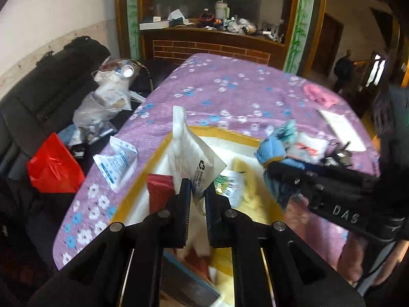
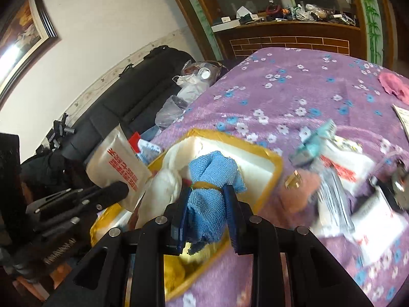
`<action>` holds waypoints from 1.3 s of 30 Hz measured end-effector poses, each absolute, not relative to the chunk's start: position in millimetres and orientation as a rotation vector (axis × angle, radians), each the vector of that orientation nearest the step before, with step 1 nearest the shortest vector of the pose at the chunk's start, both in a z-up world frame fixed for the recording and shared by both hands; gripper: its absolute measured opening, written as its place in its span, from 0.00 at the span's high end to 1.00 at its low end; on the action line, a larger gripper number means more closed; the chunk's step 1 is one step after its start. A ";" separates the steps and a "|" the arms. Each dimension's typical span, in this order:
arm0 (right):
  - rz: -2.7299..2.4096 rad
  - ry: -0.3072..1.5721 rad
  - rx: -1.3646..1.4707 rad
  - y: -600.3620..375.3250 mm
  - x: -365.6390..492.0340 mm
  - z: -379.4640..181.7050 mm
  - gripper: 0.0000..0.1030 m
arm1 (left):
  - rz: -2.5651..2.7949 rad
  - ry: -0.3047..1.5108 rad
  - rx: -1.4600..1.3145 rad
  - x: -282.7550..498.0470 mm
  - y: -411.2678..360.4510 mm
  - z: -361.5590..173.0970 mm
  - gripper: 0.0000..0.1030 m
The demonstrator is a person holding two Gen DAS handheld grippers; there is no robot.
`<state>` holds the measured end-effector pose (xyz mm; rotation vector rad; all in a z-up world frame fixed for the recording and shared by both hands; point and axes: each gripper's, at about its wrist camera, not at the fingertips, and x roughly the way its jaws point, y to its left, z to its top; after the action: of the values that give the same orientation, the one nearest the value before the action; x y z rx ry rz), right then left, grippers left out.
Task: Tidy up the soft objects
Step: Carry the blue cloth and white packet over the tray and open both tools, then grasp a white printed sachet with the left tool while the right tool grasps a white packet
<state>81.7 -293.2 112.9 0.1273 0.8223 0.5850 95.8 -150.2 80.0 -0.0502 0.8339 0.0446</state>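
Observation:
In the left wrist view my left gripper (image 1: 197, 188) is shut on a white plastic bag (image 1: 190, 151) with a recycling mark; the bag hangs over the open white box with a yellow rim (image 1: 225, 131). My right gripper (image 2: 207, 192) is shut on a blue cloth bundle (image 2: 213, 171) tied with a yellow band, held above the same box (image 2: 274, 162). From the left, that blue bundle (image 1: 271, 148) and the right gripper (image 1: 274, 167) hang at the box's right edge. From the right, the left gripper (image 2: 122, 188) and its white bag (image 2: 120, 163) appear at left.
A purple flowered cloth (image 1: 230, 89) covers the table. A pink cloth (image 2: 393, 85), white packets (image 2: 342, 163) and a brown fuzzy item (image 2: 300, 192) lie right of the box. A white pouch (image 1: 116, 162) lies left of it. A red bag (image 1: 52, 167) sits on the dark sofa.

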 end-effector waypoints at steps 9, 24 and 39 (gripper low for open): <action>0.560 0.894 0.138 -271.7 121.5 78.2 0.73 | 0.038 0.843 -0.026 103.2 -152.9 63.5 0.90; 0.553 0.828 0.315 -339.0 98.0 86.4 0.24 | -0.112 0.863 -0.182 71.6 -185.0 71.6 0.47; 0.461 0.806 0.375 -445.2 -1.5 86.1 0.12 | -0.159 0.899 -0.258 19.2 -236.3 84.0 0.47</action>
<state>-1.5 -445.2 86.1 0.3748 0.8064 0.4606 19.2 -236.3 84.0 -0.2578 0.8994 -0.1588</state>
